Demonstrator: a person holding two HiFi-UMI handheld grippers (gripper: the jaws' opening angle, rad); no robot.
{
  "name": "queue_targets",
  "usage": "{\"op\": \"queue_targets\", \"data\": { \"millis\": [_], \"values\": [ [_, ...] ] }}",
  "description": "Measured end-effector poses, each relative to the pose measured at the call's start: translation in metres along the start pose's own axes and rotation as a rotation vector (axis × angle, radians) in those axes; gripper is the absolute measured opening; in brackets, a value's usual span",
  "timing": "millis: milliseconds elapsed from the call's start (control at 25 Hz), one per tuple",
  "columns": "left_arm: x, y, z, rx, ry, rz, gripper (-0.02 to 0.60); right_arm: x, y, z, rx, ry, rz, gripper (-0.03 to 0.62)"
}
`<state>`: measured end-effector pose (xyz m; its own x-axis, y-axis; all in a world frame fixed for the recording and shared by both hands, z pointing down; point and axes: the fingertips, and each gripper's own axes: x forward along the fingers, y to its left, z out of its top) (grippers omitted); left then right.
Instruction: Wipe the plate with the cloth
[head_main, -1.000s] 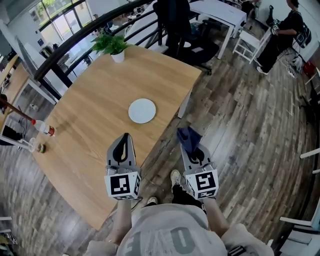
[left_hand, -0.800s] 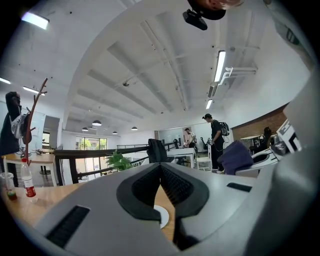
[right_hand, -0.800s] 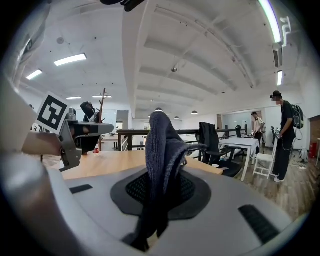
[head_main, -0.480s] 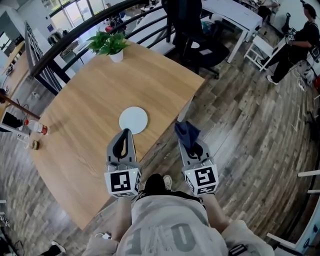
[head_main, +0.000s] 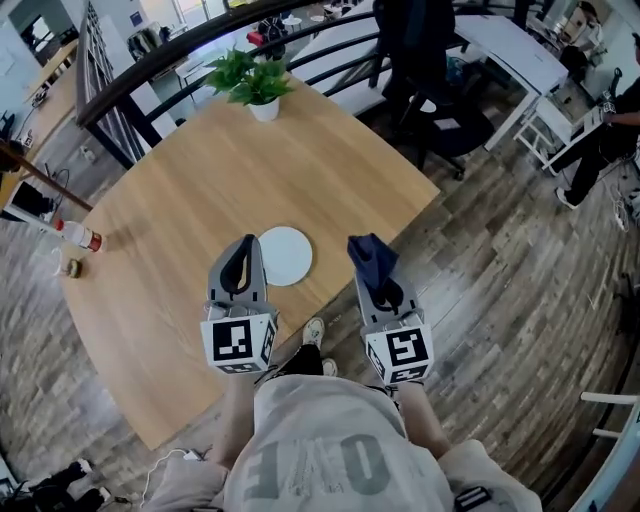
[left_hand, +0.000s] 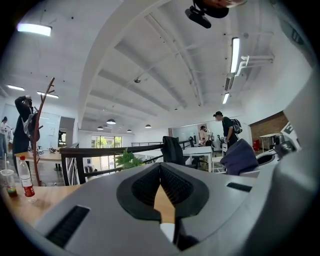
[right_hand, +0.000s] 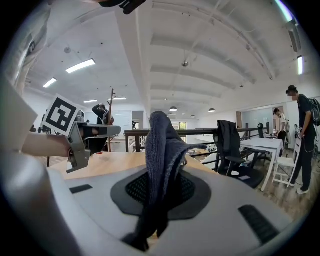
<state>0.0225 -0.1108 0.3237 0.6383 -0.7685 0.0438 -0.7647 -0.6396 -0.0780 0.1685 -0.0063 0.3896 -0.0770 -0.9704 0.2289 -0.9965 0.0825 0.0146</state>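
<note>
Head view: the plate (head_main: 285, 256) lies flat on the desk (head_main: 190, 180). On the left gripper (head_main: 247, 243) the fingers (left_hand: 142, 187) are closed and empty. The right gripper (head_main: 377, 276) clamps the cloth (right_hand: 159, 145), its length standing upright.

The table (head_main: 200, 190) is mostly bare wood, open all round the plate (head_main: 285, 256) except on its left, where the left gripper (head_main: 245, 245) sits just beside it. The potted plant (head_main: 255, 85) at the far edge, and the bottle (head_main: 80, 236) at the left edge, stand well apart from the plate. A dark railing (head_main: 115, 110) closes off the far side. The right gripper (head_main: 380, 280), with its cloth (head_main: 370, 252), is by the table's near edge — only bare wood lies between it and the plate.
</note>
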Motion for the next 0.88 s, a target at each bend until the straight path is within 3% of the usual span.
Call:
{"op": "queue_targets", "data": {
  "millis": [240,440,760,880],
  "values": [
    [0.037,0.038,-0.007,-0.023,0.027,0.049,0.008,0.066,-0.007,0.023,-0.040,0.006,0.066,0.060],
    [0.055,0.060,-0.023,-0.088,0.047,0.072,0.008,0.108,-0.002,0.028,-0.071,0.037,0.111,0.060],
    [0.075,0.072,-0.055,-0.154,0.147,0.153,0.008,0.136,0.005,0.017,-0.130,0.083,0.216,0.061],
    [0.078,0.071,-0.063,-0.161,0.188,0.192,0.008,0.141,0.003,0.015,-0.198,0.109,0.275,0.061]
  ]
}}
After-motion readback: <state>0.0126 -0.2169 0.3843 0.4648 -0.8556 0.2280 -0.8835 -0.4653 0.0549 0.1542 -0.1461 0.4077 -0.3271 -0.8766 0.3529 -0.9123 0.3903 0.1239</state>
